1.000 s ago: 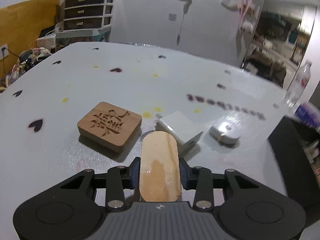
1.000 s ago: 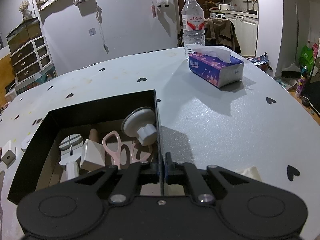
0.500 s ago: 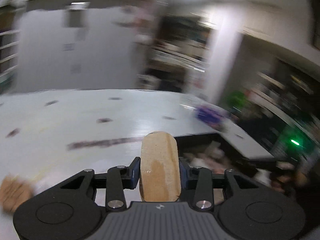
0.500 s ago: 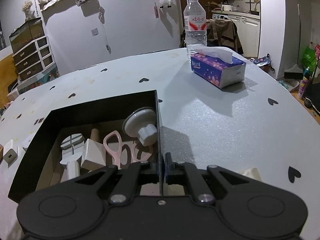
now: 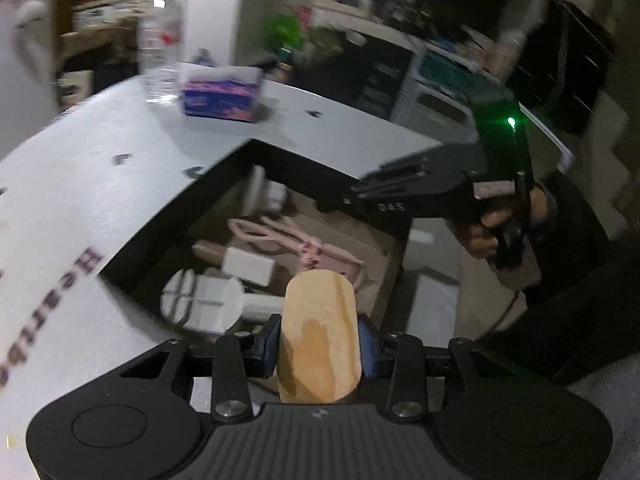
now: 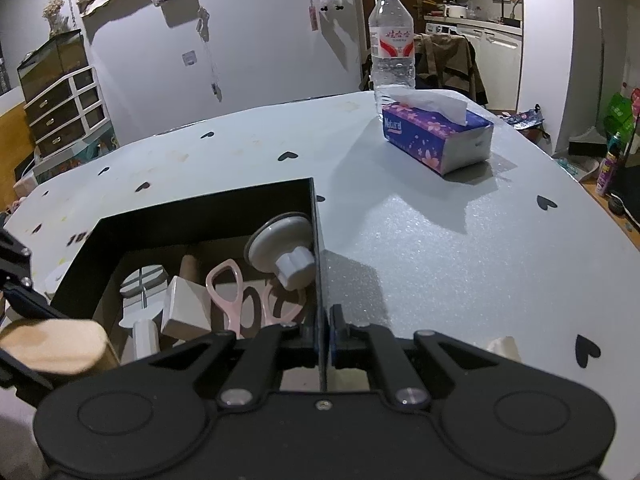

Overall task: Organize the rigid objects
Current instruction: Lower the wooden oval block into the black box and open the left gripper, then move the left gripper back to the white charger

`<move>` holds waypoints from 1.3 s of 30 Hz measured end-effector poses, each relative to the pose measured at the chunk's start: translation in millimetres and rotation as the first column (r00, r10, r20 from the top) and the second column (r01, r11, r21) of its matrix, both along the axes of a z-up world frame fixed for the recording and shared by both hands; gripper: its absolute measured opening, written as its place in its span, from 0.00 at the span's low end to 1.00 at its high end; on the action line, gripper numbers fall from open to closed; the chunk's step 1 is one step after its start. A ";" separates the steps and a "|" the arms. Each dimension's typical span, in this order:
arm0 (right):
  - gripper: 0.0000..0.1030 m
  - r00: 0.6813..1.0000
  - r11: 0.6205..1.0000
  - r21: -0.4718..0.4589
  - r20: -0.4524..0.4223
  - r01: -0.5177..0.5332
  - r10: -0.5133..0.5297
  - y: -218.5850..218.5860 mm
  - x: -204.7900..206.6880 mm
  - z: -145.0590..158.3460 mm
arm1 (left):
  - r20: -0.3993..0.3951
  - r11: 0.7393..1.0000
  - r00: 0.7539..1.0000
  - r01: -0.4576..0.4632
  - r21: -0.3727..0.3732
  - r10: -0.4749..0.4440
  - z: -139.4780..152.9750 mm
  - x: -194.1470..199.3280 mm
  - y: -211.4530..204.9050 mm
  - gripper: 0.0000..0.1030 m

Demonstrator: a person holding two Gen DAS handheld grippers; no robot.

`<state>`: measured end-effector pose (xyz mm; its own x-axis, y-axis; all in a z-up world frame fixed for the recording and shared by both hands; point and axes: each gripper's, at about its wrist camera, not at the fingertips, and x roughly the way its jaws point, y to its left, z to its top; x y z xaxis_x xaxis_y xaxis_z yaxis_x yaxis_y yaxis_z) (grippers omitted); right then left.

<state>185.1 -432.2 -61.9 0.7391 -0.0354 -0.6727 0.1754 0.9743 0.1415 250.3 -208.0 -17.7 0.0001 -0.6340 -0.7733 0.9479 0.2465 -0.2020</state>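
My left gripper [image 5: 319,340] is shut on a rounded wooden block [image 5: 318,336] and holds it above the near edge of the black box [image 5: 304,164]. The block also shows at the left edge of the right wrist view [image 6: 52,346]. My right gripper [image 6: 322,330] is shut on the box's right wall [image 6: 318,248]. Inside the box lie pink scissors [image 6: 236,300], a grey suction knob [image 6: 284,252], a white block [image 6: 184,312] and a white round-headed tool [image 6: 140,292].
A purple tissue pack [image 6: 436,136] and a water bottle [image 6: 392,48] stand at the far side of the grey heart-print table [image 6: 460,240]. A small cream piece [image 6: 504,348] lies near my right gripper. Drawers [image 6: 64,104] stand beyond the table on the left.
My left gripper has swung right with the wooden block, from over the items on the table to above the black box. My right gripper has kept its hold on the box wall.
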 end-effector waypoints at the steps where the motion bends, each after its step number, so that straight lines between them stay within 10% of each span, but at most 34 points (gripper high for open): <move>1: 0.05 1.000 1.000 0.003 0.000 0.005 -0.005 -0.1 -0.2 0.0 | -0.007 0.999 0.999 0.034 0.009 -0.034 0.3 2.7 -3.0 0.39; 10: 0.05 1.000 1.000 0.013 -0.003 0.020 -0.020 -0.9 0.6 -0.1 | -0.035 0.977 0.978 0.206 0.062 -0.204 -7.7 9.9 -36.9 0.39; 39: 0.05 1.000 1.000 0.017 0.003 0.009 -0.009 -1.5 0.8 0.0 | -0.023 0.998 0.998 0.060 0.031 -0.059 18.6 -4.8 -9.3 1.00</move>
